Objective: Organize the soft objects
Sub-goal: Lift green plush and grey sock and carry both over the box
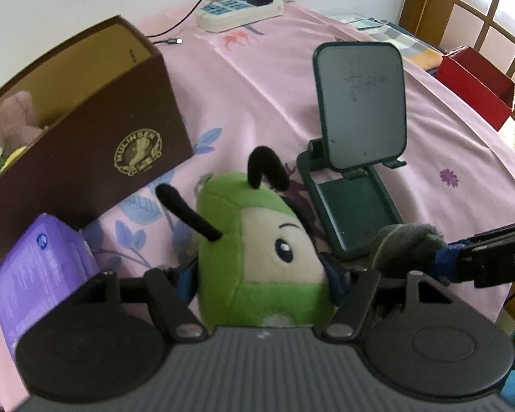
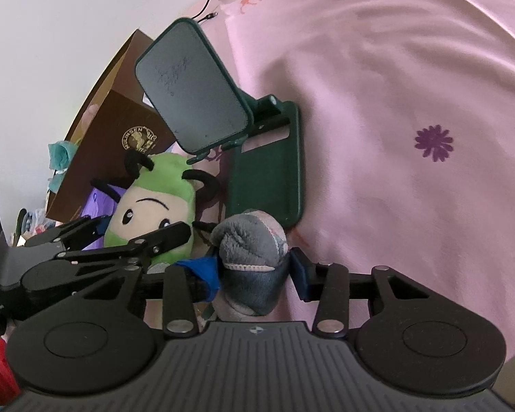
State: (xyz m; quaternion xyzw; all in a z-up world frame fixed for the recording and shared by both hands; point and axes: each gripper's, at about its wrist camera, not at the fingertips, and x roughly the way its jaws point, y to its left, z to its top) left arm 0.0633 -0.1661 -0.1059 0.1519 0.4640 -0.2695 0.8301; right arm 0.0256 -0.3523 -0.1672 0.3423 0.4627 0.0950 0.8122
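A green plush toy [image 1: 257, 257] with black antennae and a cream face stands on the pink bedsheet [image 1: 257, 86]. My left gripper [image 1: 259, 274] is shut on it, its blue pads pressed against both sides. The right wrist view shows the same toy [image 2: 154, 206] inside the left gripper [image 2: 130, 233]. My right gripper [image 2: 254, 267] is shut on a grey fleecy soft object [image 2: 250, 240] with a pink trim, just right of the plush. That grey object [image 1: 408, 243] and the right gripper [image 1: 463, 261] show at the right of the left wrist view.
An open brown box [image 1: 86, 158] to the left holds a pink plush [image 1: 13, 120] and other soft toys. A purple carton [image 1: 41, 267] lies in front of it. A dark green phone stand [image 1: 357, 137] is just behind the toys. A power strip [image 1: 237, 13] and red box [image 1: 473, 86] lie farther off.
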